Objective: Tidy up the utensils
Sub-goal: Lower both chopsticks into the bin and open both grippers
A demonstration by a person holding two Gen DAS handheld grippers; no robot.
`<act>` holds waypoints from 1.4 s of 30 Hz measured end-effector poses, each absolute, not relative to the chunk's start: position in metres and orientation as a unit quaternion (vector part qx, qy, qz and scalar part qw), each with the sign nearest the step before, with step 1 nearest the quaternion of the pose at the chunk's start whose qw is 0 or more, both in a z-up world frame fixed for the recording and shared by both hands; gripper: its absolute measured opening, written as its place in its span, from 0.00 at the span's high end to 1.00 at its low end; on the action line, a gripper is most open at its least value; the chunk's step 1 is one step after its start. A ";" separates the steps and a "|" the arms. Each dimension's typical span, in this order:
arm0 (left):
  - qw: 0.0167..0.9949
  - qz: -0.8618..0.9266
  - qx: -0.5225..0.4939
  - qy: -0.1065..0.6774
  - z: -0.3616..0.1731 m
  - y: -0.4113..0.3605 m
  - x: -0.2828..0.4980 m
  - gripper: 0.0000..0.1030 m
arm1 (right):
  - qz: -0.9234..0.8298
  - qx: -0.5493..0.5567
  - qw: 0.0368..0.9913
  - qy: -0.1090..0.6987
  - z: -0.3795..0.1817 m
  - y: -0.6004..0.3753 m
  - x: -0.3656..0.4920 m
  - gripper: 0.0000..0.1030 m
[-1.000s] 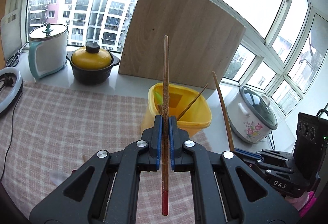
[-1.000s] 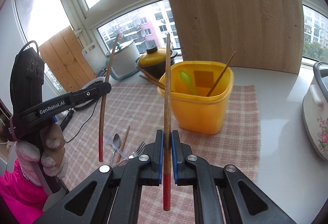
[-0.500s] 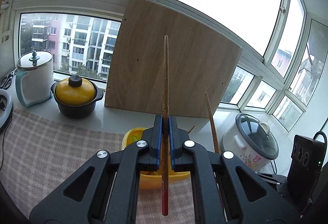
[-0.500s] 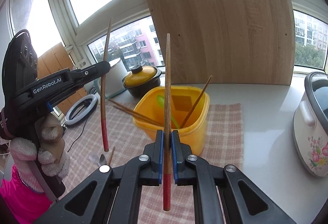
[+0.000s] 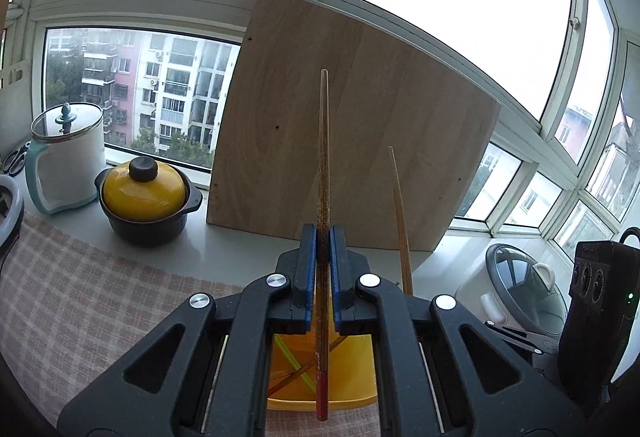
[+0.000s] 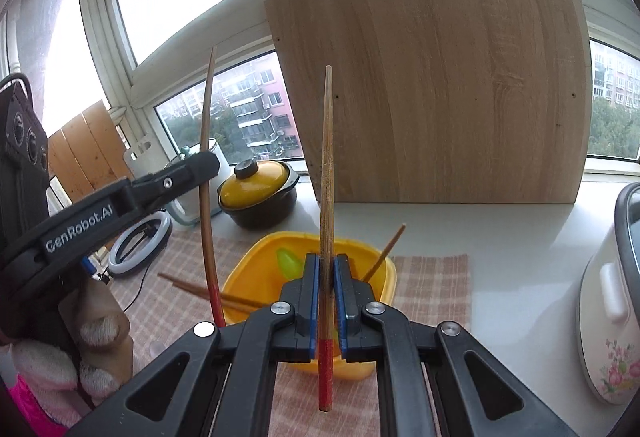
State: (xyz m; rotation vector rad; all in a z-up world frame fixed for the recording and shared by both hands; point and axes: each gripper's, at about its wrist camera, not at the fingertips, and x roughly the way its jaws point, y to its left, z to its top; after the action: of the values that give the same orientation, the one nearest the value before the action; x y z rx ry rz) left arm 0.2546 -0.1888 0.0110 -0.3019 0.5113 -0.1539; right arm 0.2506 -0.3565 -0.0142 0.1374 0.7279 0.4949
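Observation:
My left gripper (image 5: 323,237) is shut on a wooden chopstick (image 5: 323,157) that stands upright, red end down. Right under it is the yellow container (image 5: 352,377), mostly hidden by the jaws. My right gripper (image 6: 327,265) is shut on a second red-ended chopstick (image 6: 327,177), also upright, just in front of the container's rim (image 6: 248,269). Inside lie a green spoon (image 6: 289,262) and other chopsticks (image 6: 386,251). In the right wrist view the left gripper (image 6: 206,167) holds its chopstick (image 6: 206,125) beside the container's left rim, in a gloved hand (image 6: 100,341).
A wooden board (image 6: 440,97) leans on the window behind the container. A black pot with a yellow lid (image 5: 144,197) and a white jug (image 5: 64,161) stand at the back left. A rice cooker (image 6: 612,297) is at the right, a ring light (image 6: 138,245) on the checked cloth (image 5: 80,297).
Both grippers have moved forward to the yellow container with their chopsticks still upright. The container now lies under the left jaws and close before the right ones.

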 end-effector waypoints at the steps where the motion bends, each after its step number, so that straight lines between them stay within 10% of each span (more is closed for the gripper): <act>1: 0.953 -0.071 -0.149 0.253 0.009 -0.188 0.257 0.96 | 0.240 0.068 0.902 0.352 -0.016 -0.356 0.255 0.95; 42: 0.946 -0.068 -0.133 0.289 -0.026 -0.186 0.265 0.96 | 0.253 0.090 0.893 0.362 -0.052 -0.353 0.280 0.95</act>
State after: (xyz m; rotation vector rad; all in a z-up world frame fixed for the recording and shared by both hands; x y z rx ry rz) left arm 0.2655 -0.1861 -0.0260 -0.2715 0.5880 -0.1382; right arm 0.2802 -0.3533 -0.0520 0.1863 0.7517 0.5244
